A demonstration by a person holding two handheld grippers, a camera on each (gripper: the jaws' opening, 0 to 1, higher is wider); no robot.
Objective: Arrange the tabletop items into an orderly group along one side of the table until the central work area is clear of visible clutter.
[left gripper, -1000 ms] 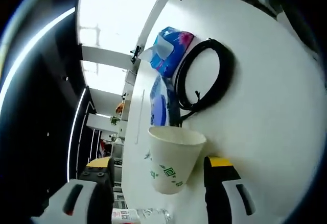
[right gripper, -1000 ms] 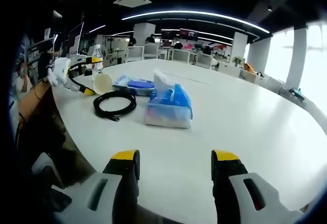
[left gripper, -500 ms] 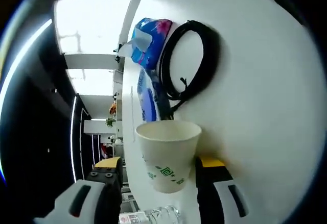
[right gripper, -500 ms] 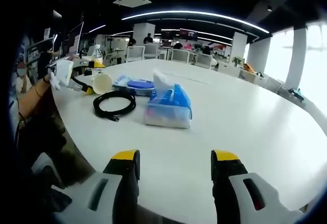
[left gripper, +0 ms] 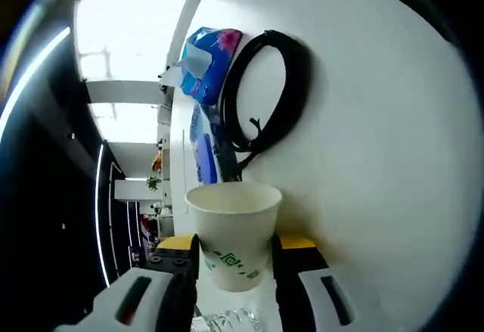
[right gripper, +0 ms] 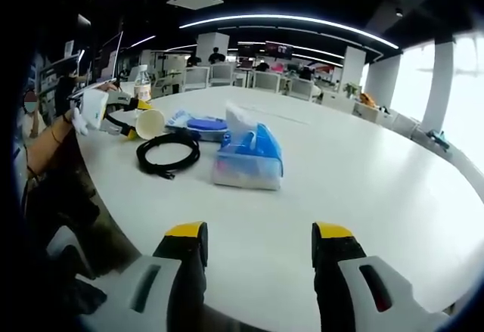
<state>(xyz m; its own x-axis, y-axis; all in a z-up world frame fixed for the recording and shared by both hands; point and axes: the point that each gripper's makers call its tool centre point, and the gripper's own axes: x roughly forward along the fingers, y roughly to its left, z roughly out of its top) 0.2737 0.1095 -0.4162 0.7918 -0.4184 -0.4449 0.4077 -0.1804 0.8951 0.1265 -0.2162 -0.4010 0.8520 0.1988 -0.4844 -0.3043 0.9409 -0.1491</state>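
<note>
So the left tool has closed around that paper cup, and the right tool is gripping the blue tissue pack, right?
Not quite. The left tool does hold the paper cup, but the right tool is open and holds nothing; the blue tissue pack lies apart from it, as the right gripper view shows.

paper cup [left gripper: 233, 233] (green print), cable coil [left gripper: 263, 90], tissue pack [left gripper: 207, 62]

Left tool [left gripper: 234, 268] apparently clamped; right tool [right gripper: 259, 260] jaws spread.

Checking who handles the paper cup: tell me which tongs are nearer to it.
Left. The left tongs have their jaws closed on both sides of the paper cup; the right tongs hover open far across the table.
</note>
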